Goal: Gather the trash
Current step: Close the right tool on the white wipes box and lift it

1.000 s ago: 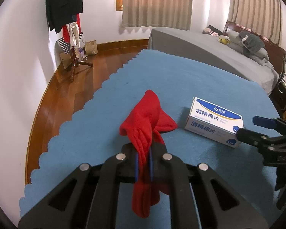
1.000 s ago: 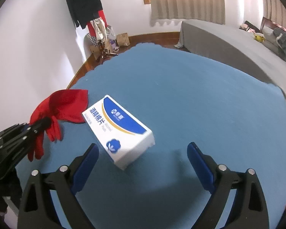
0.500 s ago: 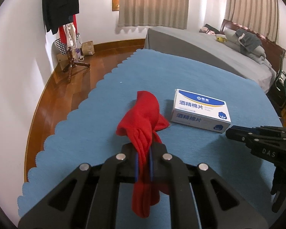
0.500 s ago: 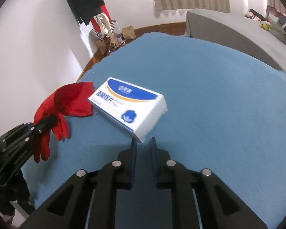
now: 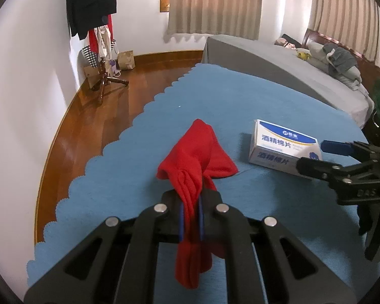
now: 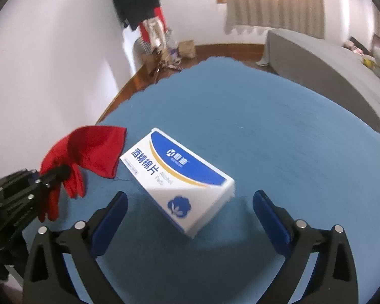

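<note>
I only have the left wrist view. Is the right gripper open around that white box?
Observer: The right gripper is open wide, its fingers short of the white box, not touching it.
Operator: What's printed on the box top?
Observer: A blue band with a logo, and a blue cotton-flower mark near the right gripper.
Operator: Does the red cloth touch the box?
Observer: The red cloth lies beside the box; contact is unclear.
</note>
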Demonstrator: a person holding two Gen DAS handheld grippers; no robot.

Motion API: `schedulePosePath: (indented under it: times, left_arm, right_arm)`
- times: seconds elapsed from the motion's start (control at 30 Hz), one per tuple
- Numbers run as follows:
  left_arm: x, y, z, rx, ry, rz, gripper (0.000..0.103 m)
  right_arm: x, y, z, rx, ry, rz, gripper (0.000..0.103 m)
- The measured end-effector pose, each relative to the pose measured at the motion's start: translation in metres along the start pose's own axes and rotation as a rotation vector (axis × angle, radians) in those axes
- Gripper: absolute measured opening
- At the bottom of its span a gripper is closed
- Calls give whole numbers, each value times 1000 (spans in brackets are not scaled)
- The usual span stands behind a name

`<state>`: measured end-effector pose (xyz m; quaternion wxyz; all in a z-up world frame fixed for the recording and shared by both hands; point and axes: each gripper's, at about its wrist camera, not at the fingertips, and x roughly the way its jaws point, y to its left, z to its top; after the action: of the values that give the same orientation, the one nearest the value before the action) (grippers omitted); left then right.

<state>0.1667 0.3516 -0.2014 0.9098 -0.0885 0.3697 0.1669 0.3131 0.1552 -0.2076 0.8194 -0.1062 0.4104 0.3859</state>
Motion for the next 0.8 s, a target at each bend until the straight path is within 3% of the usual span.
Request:
schedulePosePath:
  times: [0.1, 0.13, 0.17, 0.27, 0.33, 0.53, 0.63, 0.73, 0.8]
  left_arm:
    - [2, 4, 0, -4, 5, 2, 7]
    - [3, 4, 1, -3, 6, 2, 7]
    - [4, 5, 1, -3, 7, 3, 7]
    - [5, 2, 1, 2, 9, 5, 7]
    - [4, -2, 0, 10, 10, 7, 7]
    - [-2, -18, -1, 32, 1, -29, 8]
    - [-5, -32, -2, 47, -3, -60, 7]
    - [-6, -44, -4, 69, -3, -83, 8]
    - [-6, -50, -5, 76, -1, -93, 7]
  right_arm:
    - [7, -2, -1, -8, 21, 39, 91]
    - [8, -2, -1, -6, 26, 55, 77]
    - [8, -4, -2, 6, 28, 68, 72]
    - [2, -7, -8, 44, 17, 77, 70]
    - [-8, -7, -16, 64, 6, 44, 69]
    - [-52, -13, -59, 228, -21, -174, 68]
    - [-67, -18, -82, 303, -17, -181, 68]
    - [-72, -19, -91, 296, -6, -164, 70]
    - [-68, -19, -91, 290, -4, -162, 80]
